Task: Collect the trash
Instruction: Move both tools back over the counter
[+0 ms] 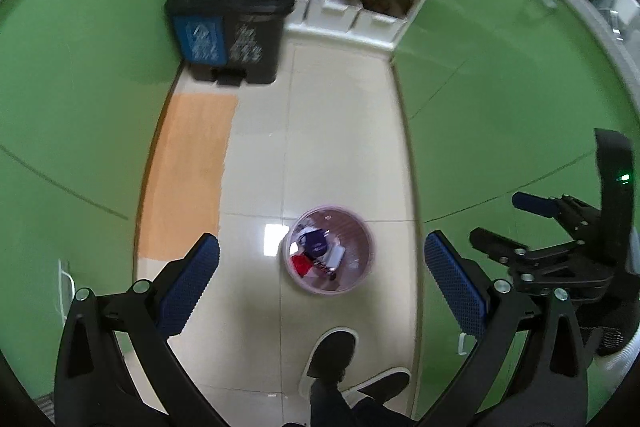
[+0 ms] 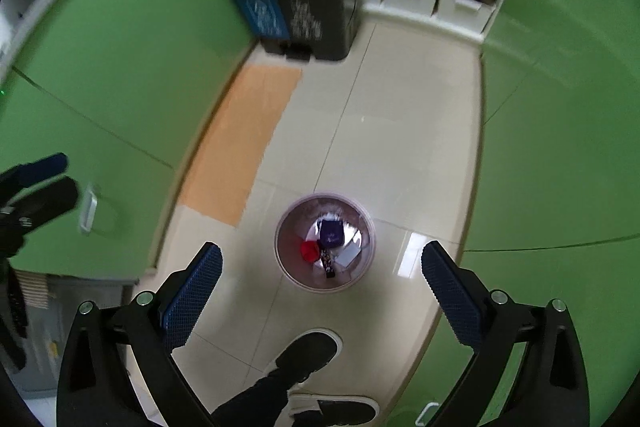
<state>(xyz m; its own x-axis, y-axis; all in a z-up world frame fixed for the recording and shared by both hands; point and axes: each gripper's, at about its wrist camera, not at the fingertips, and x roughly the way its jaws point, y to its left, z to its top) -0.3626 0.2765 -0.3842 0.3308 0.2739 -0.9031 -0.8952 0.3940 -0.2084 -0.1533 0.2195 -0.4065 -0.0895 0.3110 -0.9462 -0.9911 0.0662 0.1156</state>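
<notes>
Right wrist view shows the right gripper with its jaws spread wide and nothing between them; the left gripper is just as wide and just as empty. Below both sits the small pink wastebasket on the pale tiled floor, with trash already inside: a red scrap, a dark blue packet and a white slip. The person's black shoe stands just near of the basket.

Judging by the empty jaws over a loaded basket, a drop looks finished, and the next move calls for finding another stray piece; none shows on the open floor in either view.

Farther off, a black twin-lid pedal bin stands against the green cabinets, beside white shelving, with an orange floor patch to the left.

Left wrist view alone catches the right gripper from the side at its right edge, and a counter with a tap at far right; the right view alone shows a white cabinet handle at left.
</notes>
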